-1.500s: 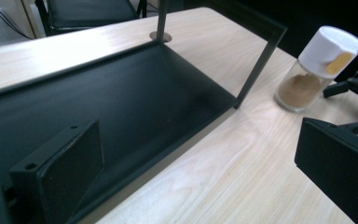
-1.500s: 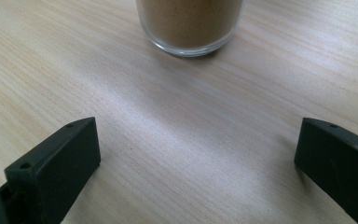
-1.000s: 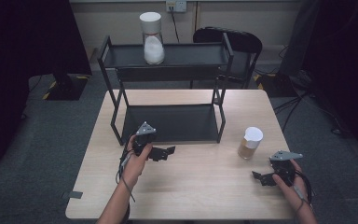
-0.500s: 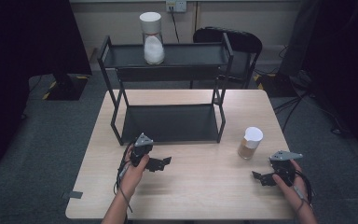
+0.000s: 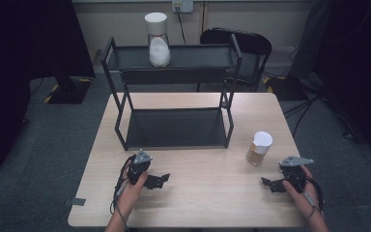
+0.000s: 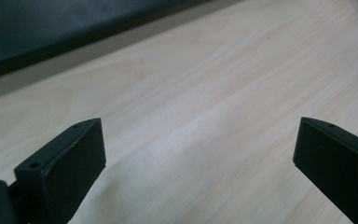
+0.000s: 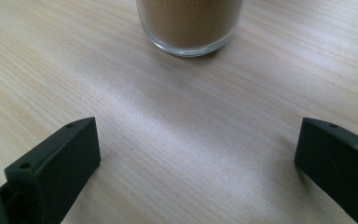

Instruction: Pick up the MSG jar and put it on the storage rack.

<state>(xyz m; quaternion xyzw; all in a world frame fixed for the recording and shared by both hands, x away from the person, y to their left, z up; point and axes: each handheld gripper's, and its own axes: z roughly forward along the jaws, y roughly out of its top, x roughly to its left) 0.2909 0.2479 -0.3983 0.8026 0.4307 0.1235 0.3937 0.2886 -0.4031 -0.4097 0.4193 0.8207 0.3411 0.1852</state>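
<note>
A glass jar of brown powder with a white lid (image 5: 259,148) stands on the wooden table (image 5: 212,193), right of the shelf; its base shows in the right gripper view (image 7: 189,25). My right gripper (image 5: 270,184) rests low at the table's front right, open, just in front of that jar (image 7: 198,158). My left gripper (image 5: 157,181) lies at the front left, open over bare wood (image 6: 198,163). A second jar with white contents and a white lid (image 5: 158,39) stands on the top level of the black two-level shelf (image 5: 174,72).
The shelf's lower level (image 5: 176,128) is bare and occupies the table's middle back. A black chair (image 5: 241,46) stands behind the table. Dark equipment and cables (image 5: 314,82) sit on the grey floor to the right.
My left gripper has come back toward the table's front edge and lowered, away from the shelf's front. The right gripper and both jars have stayed put.
</note>
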